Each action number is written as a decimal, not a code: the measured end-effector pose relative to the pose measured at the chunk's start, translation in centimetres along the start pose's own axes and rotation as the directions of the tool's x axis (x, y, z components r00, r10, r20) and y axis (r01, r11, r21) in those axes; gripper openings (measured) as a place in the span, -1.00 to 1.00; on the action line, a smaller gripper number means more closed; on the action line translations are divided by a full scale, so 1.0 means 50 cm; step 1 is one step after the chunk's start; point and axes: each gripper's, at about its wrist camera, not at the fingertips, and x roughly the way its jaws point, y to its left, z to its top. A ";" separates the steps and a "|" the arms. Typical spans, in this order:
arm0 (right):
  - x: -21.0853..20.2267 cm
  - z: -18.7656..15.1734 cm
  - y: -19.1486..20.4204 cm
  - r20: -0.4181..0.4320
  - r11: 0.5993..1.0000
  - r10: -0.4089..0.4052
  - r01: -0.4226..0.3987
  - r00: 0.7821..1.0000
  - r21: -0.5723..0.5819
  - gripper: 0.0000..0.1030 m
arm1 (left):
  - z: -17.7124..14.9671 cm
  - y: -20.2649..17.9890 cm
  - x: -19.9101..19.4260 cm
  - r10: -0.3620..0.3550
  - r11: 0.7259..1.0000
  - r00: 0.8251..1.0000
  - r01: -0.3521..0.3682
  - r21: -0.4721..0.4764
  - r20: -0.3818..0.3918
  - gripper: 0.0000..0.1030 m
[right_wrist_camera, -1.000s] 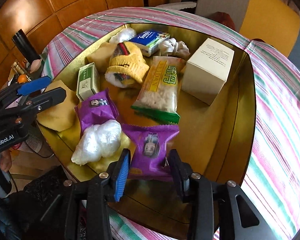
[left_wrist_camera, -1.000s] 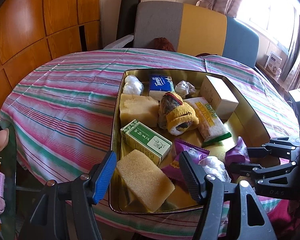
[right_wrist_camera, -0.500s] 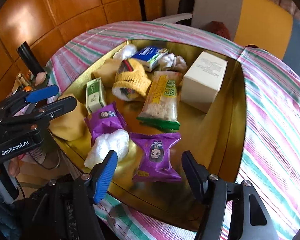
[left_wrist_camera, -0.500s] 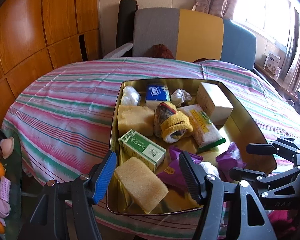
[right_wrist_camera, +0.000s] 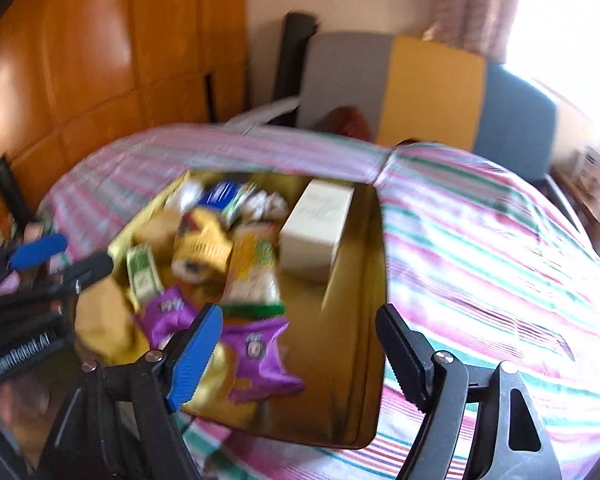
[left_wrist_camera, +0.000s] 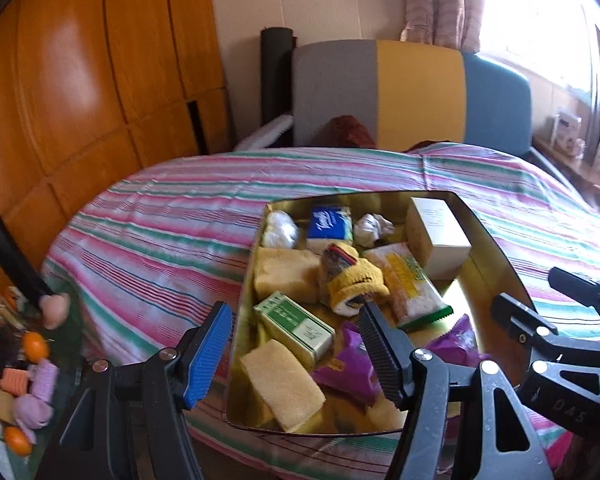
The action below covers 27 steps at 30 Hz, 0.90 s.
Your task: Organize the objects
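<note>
Striped tablecloth (left_wrist_camera: 160, 232) — maybe wooden panelling (left_wrist_camera: 80, 92)

Right claw (right_wrist_camera: 298, 354) at lower centre, jaws opening with nothing between them — a purple snack packet (right_wrist_camera: 260, 360) lies below in the gold tray (right_wrist_camera: 364, 320). Blurred tray contents include a cream box (right_wrist_camera: 318, 228) and yellow sock (right_wrist_camera: 204, 244). Left claw (right_wrist_camera: 60, 256) at left edge — striped bench cloth (right_wrist_camera: 480, 240) beyond.

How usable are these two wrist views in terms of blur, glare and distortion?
Left wrist: mostly sharp, the gold tin and green box readable; the window is blown out, and fisheye bends the wood panels. Right wrist: motion blur smears the tin's contents and striped cloth; the window corner is also overexposed.
</note>
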 end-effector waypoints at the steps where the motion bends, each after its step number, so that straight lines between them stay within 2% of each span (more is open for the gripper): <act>1: -0.003 0.003 -0.004 0.015 1.000 -0.001 0.001 1.000 0.026 0.59 | 0.001 0.000 -0.007 -0.003 1.000 1.000 0.003 -0.003 0.004 0.30; 3: -0.006 0.005 -0.007 0.031 0.998 -0.003 0.001 1.000 0.064 0.60 | 0.002 0.004 -0.018 -0.034 0.999 0.999 0.034 -0.018 0.015 0.30; 13: -0.007 -0.002 0.000 0.028 0.997 0.005 -0.007 1.000 0.082 0.60 | -0.003 0.020 -0.041 -0.031 0.998 0.999 0.032 -0.058 0.031 0.29; 22: -0.013 -0.001 0.005 0.039 0.997 0.003 -0.006 0.999 0.074 0.63 | -0.007 0.013 -0.045 -0.009 1.000 0.998 0.010 -0.016 0.060 0.12; 27: -0.005 -0.003 0.009 0.028 0.998 0.008 -0.010 1.000 0.070 0.63 | -0.004 0.016 -0.046 -0.008 1.000 0.998 0.010 -0.025 0.066 0.11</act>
